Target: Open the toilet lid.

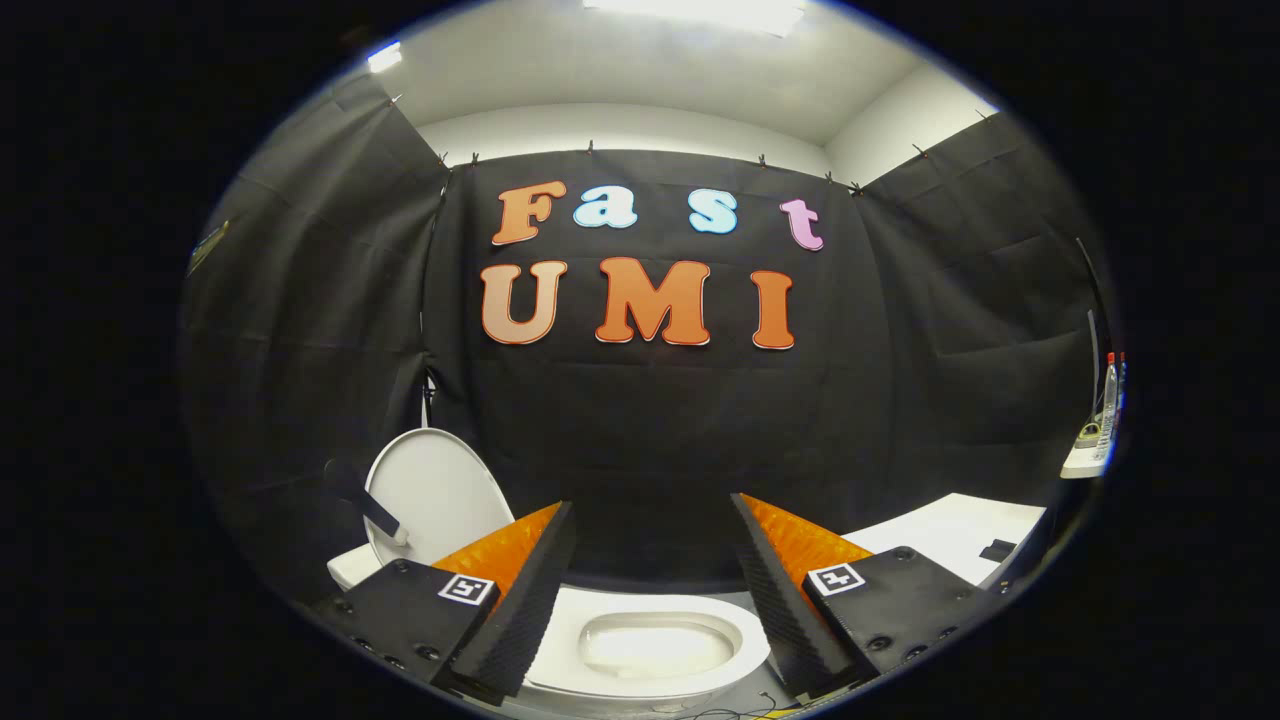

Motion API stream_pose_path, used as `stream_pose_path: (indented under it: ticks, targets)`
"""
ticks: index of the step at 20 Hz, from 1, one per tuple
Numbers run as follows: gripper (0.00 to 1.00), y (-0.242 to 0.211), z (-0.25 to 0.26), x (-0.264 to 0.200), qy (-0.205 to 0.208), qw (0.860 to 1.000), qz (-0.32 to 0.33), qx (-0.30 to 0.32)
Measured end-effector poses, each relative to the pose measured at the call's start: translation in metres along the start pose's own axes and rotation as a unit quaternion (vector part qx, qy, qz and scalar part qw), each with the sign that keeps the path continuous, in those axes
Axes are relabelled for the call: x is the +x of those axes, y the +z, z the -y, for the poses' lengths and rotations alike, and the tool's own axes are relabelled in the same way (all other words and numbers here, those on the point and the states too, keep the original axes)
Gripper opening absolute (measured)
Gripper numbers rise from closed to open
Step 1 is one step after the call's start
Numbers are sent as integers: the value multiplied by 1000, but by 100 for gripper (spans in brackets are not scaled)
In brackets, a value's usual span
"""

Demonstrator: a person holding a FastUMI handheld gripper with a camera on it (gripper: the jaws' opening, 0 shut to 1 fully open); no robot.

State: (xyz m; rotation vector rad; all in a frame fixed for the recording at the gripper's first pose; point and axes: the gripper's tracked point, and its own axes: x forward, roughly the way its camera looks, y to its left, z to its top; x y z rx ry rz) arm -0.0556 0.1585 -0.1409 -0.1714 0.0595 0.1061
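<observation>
The gripper (652, 515) hangs above the toilet with its jaws spread wide and nothing between them; both fingers are free of any contact. Each finger carries a small square black-and-white marker on its housing.

Below the gap between the fingers sits the toilet bowl (640, 648), white, its rim uncovered and its basin lit from above. The bowl lies beneath and between the two fingers, with the rim passing under each of them.

The toilet lid (435, 495) is up. It stands upright at the far left side of the bowl, beyond the left finger, its white oval face turned toward the bowl and its upper edge resting against the black cloth wall (640, 420). A dark bar-like piece (365, 498) crosses the lid's left edge at a slant; what it is cannot be told. Just below the lid, a small white block of the toilet's body shows beside the left finger's housing.

To the right of the bowl, beyond the right finger, a white surface (950, 535) runs along the cloth wall, with a small dark object (997, 549) on it. Farther right of the bowl, higher up, a small shelf (1085, 460) holds a slim bottle (1110, 400).

Some thin cables (740, 712) lie on the floor just in front of the bowl.
</observation>
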Motion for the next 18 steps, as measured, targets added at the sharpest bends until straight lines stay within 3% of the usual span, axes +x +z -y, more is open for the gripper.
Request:
stream_pose_path:
  ticks: [18]
  targets:
    - [98, 0, -3, 1, 4, 1000, -5, 5]
